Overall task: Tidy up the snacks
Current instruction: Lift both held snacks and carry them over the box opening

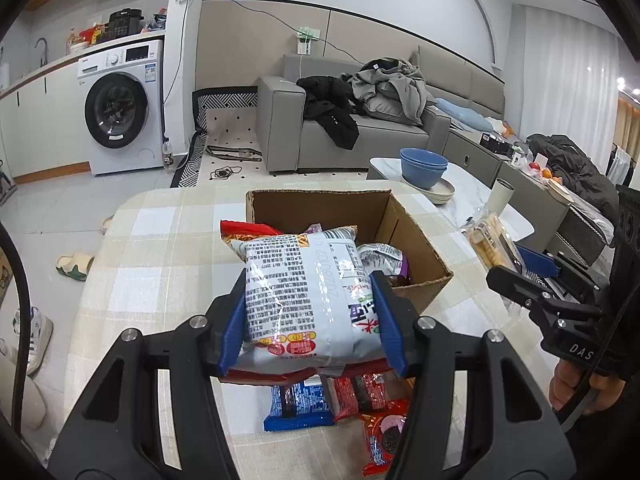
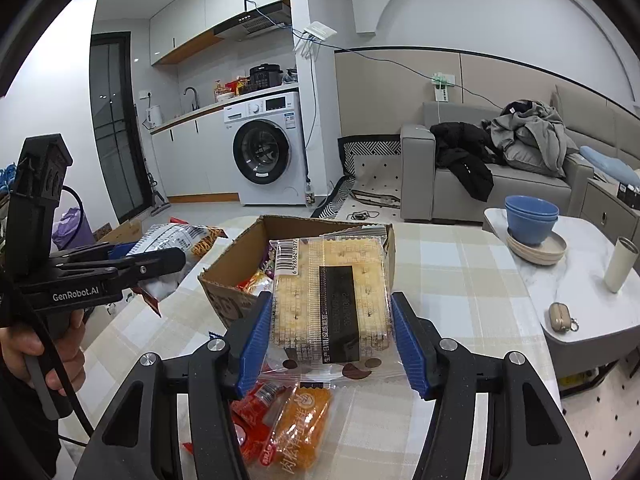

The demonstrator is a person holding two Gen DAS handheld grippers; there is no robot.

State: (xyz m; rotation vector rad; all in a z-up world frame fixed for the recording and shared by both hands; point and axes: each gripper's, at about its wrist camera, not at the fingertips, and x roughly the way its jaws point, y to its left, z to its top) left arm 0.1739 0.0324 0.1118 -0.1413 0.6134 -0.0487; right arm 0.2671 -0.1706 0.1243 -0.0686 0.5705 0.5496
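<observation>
Left claw clamped on a pale grey snack bag, blue pads pressing both long sides. Bag's long axis running away from the camera toward the cardboard box, printed back face up, far end reaching over the box's near rim. Bottom seam tucked behind the pads, a red packet edge showing just beneath it. Under the bag, on the checked tabletop: a blue wafer packet, a red wafer packet beside it, and a red cookie packet partly cut off by the claw's right arm. Inside the box, a purple-and-white packet, mostly covered.

Right claw closed on a clear cracker pack, pads gripping both long sides. Pack's long axis pointing forward, barcode end lying over the cardboard box, black label face up. Box contents largely hidden behind the pack; only scraps of bright wrappers visible. Nearer than the box, below the pack: an orange snack packet and a red packet, both partly masked by the claw frame. Right of the box, on a separate marble side table: stacked blue bowls on a beige plate, a white cup.
</observation>
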